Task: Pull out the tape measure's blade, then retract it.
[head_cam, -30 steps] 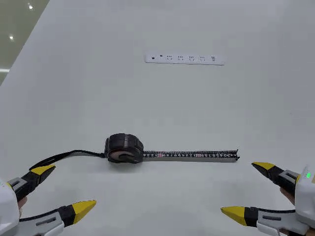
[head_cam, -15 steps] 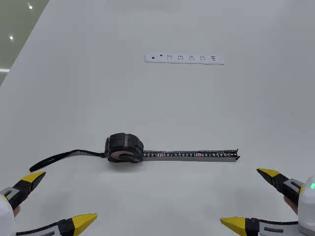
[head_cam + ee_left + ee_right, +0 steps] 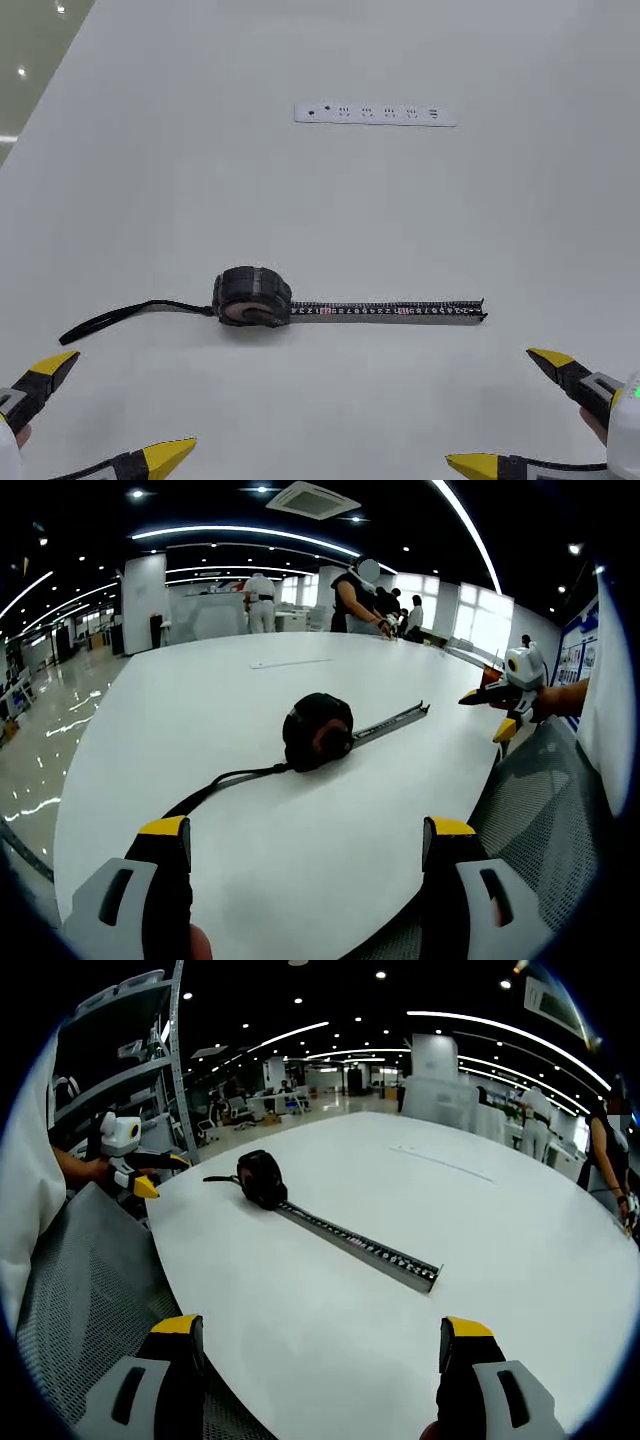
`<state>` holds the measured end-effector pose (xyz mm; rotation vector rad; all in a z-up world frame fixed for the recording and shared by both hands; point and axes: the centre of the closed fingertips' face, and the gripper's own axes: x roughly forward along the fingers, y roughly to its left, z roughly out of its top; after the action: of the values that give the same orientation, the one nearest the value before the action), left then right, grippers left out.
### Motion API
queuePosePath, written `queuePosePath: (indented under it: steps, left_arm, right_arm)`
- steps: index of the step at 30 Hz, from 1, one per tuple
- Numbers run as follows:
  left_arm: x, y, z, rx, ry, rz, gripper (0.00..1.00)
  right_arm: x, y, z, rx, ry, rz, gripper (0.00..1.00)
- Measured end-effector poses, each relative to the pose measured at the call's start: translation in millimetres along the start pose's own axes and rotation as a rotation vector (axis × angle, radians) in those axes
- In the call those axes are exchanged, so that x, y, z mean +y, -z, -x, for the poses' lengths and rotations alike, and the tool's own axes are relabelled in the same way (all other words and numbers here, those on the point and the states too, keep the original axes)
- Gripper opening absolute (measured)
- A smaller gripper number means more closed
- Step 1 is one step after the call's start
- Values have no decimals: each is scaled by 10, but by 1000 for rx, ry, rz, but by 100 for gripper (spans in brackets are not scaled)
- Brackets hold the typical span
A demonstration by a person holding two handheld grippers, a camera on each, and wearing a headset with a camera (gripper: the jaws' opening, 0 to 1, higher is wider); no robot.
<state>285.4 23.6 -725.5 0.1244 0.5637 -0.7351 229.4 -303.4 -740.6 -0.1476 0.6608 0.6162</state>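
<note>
- left gripper [image 3: 112, 410] sits low at the near left, jaws spread wide and holding nothing. right gripper [image 3: 508, 410] mirrors it at the near right, jaws apart too, nothing between them.
- tape measure [image 3: 252, 298] lies on the white surface [image 3: 330, 210] between the 2 grippers, well apart from both.
- blade [image 3: 385, 311] is out, running flat along the surface from the black case [image 3: 318, 730] toward the right. it ends at the hook [image 3: 482, 310], which is nearer the right gripper than the left.
- wrist strap [image 3: 130, 314] trails off the other side of the case, toward the left gripper.
- power strip [image 3: 375, 116] lies far back, out of the way.
- my read: the pull-out looks done, the retract is what's left, and neither gripper has contact yet.
- risk 1: if the blade is released with the case unheld, the spring could drag the light case along the smooth surface, or whip the hook hard into the case mouth.
- risk 2: the case is rounded and sits low, so a jaw closing off-centre could squirt it sideways and kink the blade.
- risk 3: the left gripper coming in low may catch the strap and tug the case round, swinging the blade off line.
</note>
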Motion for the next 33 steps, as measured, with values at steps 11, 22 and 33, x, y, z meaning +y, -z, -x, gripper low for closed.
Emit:
queuePosePath:
  steps: [11, 22, 33]
  left_arm:
    - [-29, -16, -16, 2, 11, -7, 93]
    - [-91, -136, -89, 3, 27, -17, 93]
    - [-174, -308, -244, -9, 58, -19, 91]
  right_arm:
    - [-7, 4, 1, -3, 3, -1, 99]
    - [-17, 28, -1, 9, 5, 3, 98]
    - [-51, 30, -5, 14, 5, 9, 97]
